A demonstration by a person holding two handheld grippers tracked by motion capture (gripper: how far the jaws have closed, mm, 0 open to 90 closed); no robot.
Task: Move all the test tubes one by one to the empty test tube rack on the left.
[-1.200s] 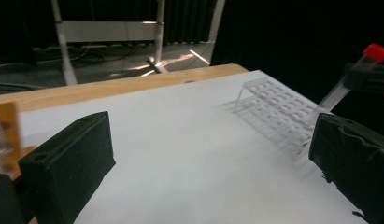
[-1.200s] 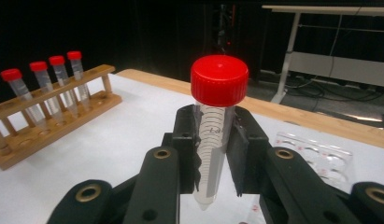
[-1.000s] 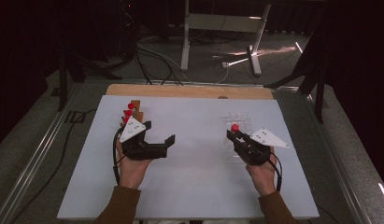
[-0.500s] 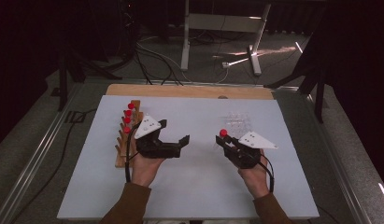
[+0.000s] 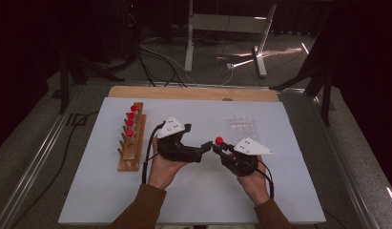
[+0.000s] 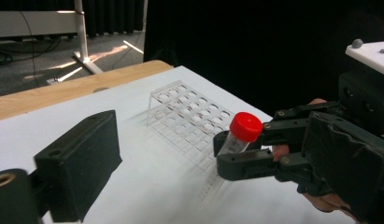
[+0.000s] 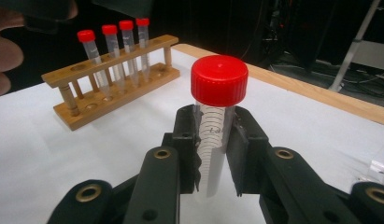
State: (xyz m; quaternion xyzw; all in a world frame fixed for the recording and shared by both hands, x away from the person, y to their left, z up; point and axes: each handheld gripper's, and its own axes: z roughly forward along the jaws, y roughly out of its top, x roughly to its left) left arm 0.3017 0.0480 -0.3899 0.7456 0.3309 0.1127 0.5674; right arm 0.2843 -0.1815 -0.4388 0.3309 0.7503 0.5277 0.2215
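My right gripper (image 5: pixel 218 147) is shut on a clear tube with a red cap (image 5: pixel 219 140), held upright above the middle of the white mat; its pads clamp the tube (image 7: pixel 217 107) below the cap. My left gripper (image 5: pixel 203 151) is open and points right at that tube (image 6: pixel 241 133), a short gap away. Its jaws have just been closing a little, with nothing between them. A wooden rack (image 5: pixel 131 143) at the left holds several red-capped tubes (image 7: pixel 116 44). A clear plastic rack (image 5: pixel 241 125) stands empty behind the right hand.
The white mat (image 5: pixel 184 200) covers the table, with a wooden board (image 5: pixel 193 93) along its far edge. Cables trail from both grippers toward the person's wrists. Beyond the table are dark floor, stand legs and loose cables.
Both hands have come toward the middle. The left gripper moved right, away from the wooden rack. The right gripper carried the tube left, away from the clear rack.
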